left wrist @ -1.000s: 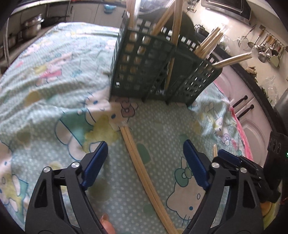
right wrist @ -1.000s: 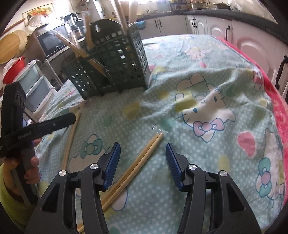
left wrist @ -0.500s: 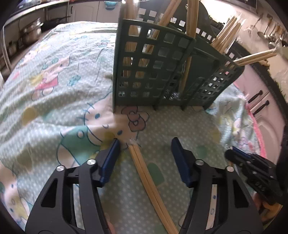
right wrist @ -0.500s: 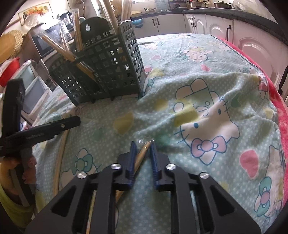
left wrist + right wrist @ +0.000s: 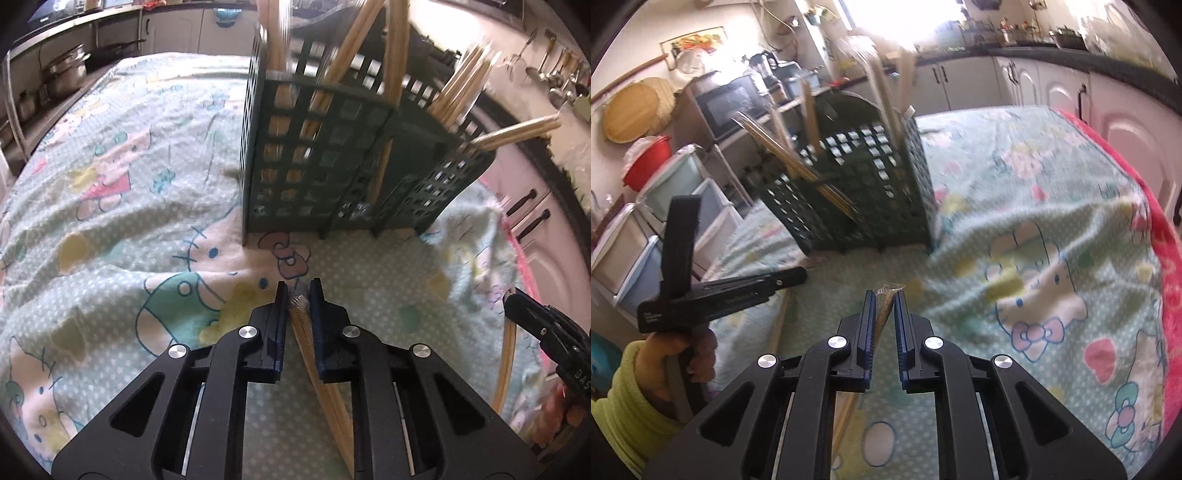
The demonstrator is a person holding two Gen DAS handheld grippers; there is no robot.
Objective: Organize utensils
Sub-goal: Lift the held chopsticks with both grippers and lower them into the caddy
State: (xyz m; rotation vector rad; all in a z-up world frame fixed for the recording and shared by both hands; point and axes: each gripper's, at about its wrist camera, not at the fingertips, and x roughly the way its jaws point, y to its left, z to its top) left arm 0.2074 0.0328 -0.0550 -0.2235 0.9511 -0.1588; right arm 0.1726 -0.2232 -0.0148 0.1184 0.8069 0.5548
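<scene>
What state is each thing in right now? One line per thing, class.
Left tool: closing on a wrapped chopstick pair.
Right tool: closing on another wrapped pair.
Green basket: upright on the cloth, holding chopsticks.

A bright kitchen with white cabinets (image 5: 1027, 85) under a dark counter (image 5: 1071, 55), a microwave (image 5: 727, 101) on a shelf, stacked pale drawers (image 5: 646, 229), a red bowl (image 5: 646, 162), hanging ladles (image 5: 554, 77) and a cartoon-print cloth (image 5: 110, 206) covering the table
</scene>
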